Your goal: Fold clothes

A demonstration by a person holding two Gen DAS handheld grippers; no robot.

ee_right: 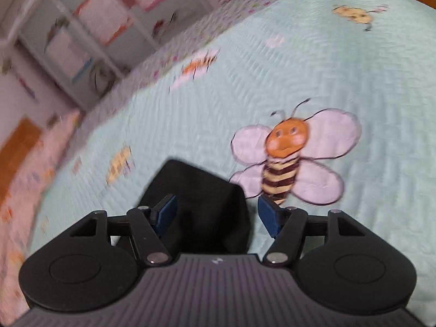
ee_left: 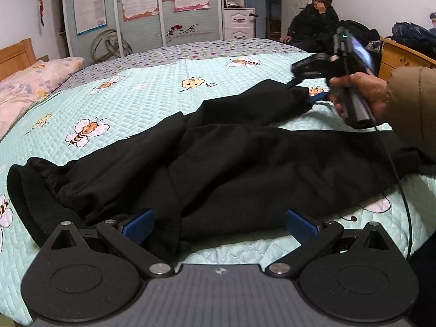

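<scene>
- The right hand-held gripper (ee_right: pixel 216 214) stands released, its blue pads apart, with the end of a black trouser leg (ee_right: pixel 196 207) between them but not pressed. If it closes too far forward, it can catch only the cuff edge and the cloth may slip out.
- The left hand-held gripper (ee_left: pixel 219 226) is also released, over the near edge of the black trousers (ee_left: pixel 231 160). It can pinch one layer only, so the fold opens.
- The trousers lie crumpled on the bed quilt (ee_left: pixel 152 90); folding over these wrinkles can give an uneven result.
- The cable (ee_left: pixel 400 188) hanging from the right hand (ee_left: pixel 359 90) crosses the cloth and may drag it.
</scene>
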